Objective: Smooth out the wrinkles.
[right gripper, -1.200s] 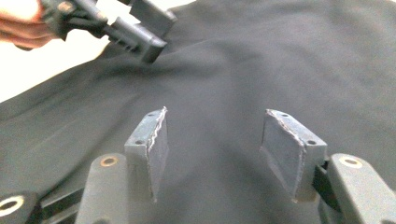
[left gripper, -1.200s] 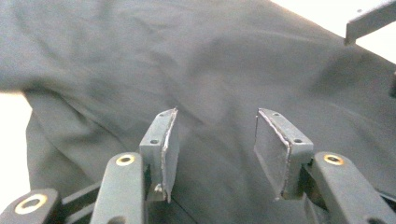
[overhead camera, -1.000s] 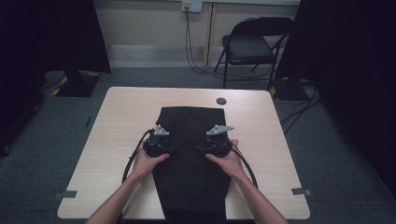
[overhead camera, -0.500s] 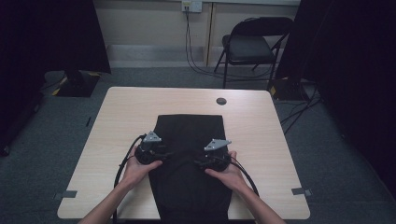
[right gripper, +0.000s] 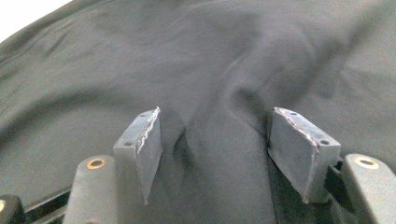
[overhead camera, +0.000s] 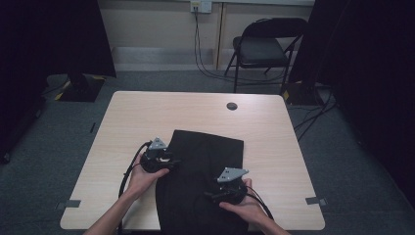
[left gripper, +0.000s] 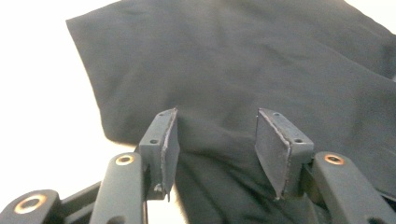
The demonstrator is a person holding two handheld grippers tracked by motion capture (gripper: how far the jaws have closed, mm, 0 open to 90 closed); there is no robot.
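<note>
Both hands have shifted since the earlier frames: right gripper (overhead camera: 215, 195) pulled back toward the near table edge, left gripper (overhead camera: 172, 161) moved out to the left border of the black rectangular folded cloth (overhead camera: 205, 166), and the cloth's far edge now sits closer to the person. Cloth lies flat in the middle of the light wooden table (overhead camera: 147, 112), near end running to the table's near edge. Left gripper jaws have just been opening, now released, pads apart with cloth under and between them but not pinched, seen in the left gripper view (left gripper: 217, 135). Right gripper jaws have also just been opening, released, a raised wrinkle of cloth between the pads, not clamped (right gripper: 212, 140). Small dark round disc (overhead camera: 232, 105) sits near the far edge, well apart from the cloth
</note>
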